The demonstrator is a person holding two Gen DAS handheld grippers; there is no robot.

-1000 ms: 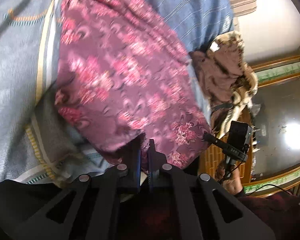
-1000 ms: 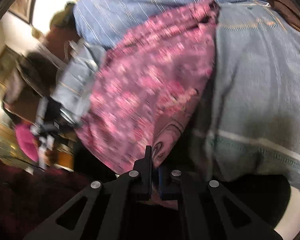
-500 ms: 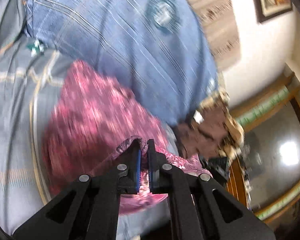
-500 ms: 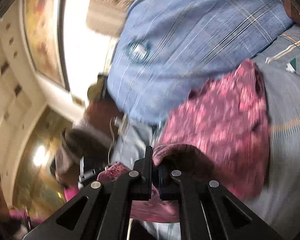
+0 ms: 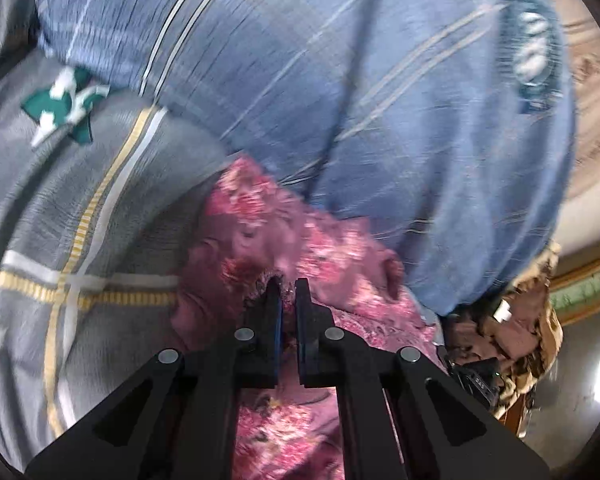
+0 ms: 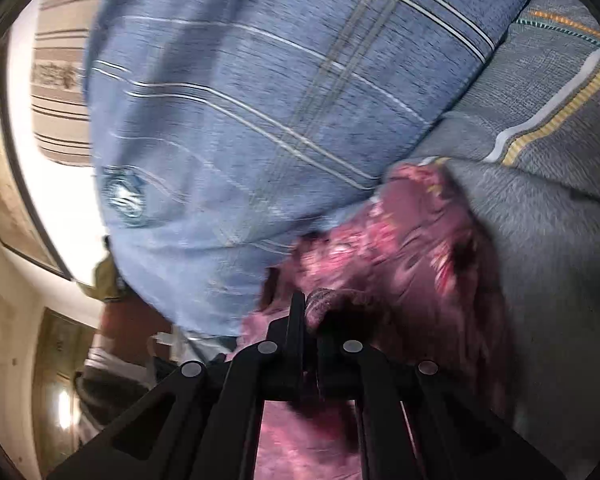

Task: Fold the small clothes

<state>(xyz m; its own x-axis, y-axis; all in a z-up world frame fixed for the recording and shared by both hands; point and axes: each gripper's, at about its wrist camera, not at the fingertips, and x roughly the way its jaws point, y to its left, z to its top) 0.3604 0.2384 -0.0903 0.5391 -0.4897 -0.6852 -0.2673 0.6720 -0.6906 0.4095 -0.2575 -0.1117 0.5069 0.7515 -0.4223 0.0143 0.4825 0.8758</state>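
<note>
While both pinch pink floral cloth | L tongs clamped | R tongs clamped

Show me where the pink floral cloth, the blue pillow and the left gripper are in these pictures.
pink floral cloth (image 5: pixel 340 248): left wrist view, on its bunched upper fold.
blue pillow (image 6: pixel 260 80): right wrist view, on its striped front face.
left gripper (image 5: pixel 287 284): left wrist view, between its fingertips, shut on the cloth.
</note>
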